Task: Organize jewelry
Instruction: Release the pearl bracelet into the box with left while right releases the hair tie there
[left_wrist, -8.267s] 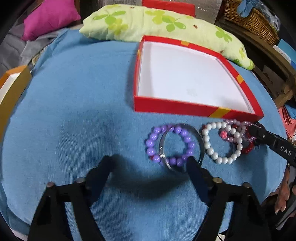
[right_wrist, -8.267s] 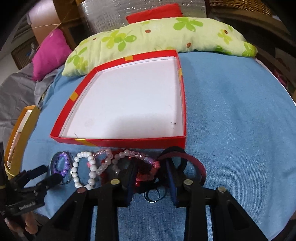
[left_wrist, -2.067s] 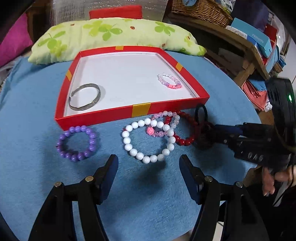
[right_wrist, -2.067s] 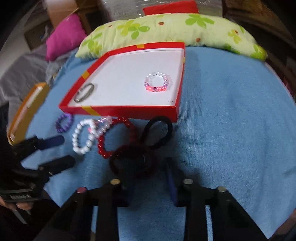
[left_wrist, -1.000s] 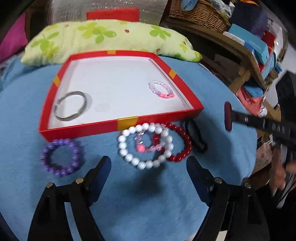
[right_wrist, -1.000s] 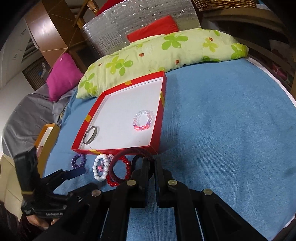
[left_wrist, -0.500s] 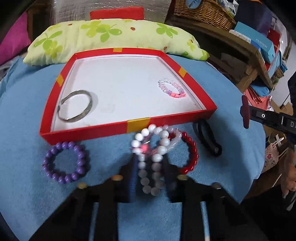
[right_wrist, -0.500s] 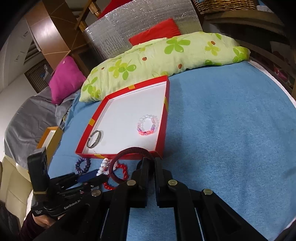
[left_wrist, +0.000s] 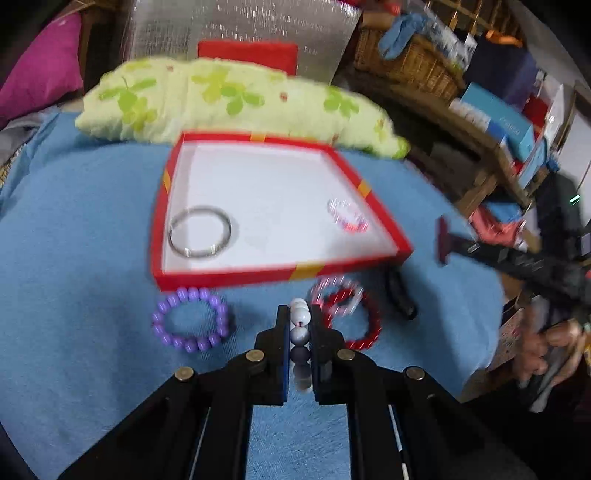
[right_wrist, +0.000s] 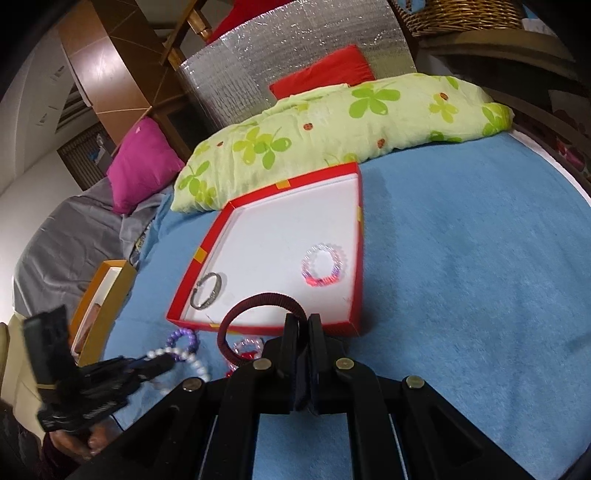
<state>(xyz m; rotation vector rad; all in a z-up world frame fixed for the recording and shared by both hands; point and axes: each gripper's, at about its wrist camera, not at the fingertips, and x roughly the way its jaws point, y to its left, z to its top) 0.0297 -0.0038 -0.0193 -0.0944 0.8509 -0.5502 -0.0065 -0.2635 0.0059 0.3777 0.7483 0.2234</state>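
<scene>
Jewelry is divided between a red box (left_wrist: 236, 275) and the blue cloth (left_wrist: 81, 266) in front of it. Inside the box, on its white floor, lie a silver bangle (left_wrist: 200, 231) at the left and a pink-and-clear bead bracelet (left_wrist: 348, 215) at the right, well apart. On the cloth just before the box wall lie a purple bead bracelet (left_wrist: 190, 319), a red bead bracelet (left_wrist: 354, 319) with a clear pink one (left_wrist: 334, 295) overlapping it, and a black hair tie (left_wrist: 400, 297). The left gripper (left_wrist: 298, 332) is clamped on a white pearl bracelet (left_wrist: 300, 334), beads stacked between its fingers. The right gripper (right_wrist: 302, 343) is closed on a dark maroon hair band (right_wrist: 255, 306), which stands up as a loop. A green floral pillow (right_wrist: 332, 125) lies beyond the box.
</scene>
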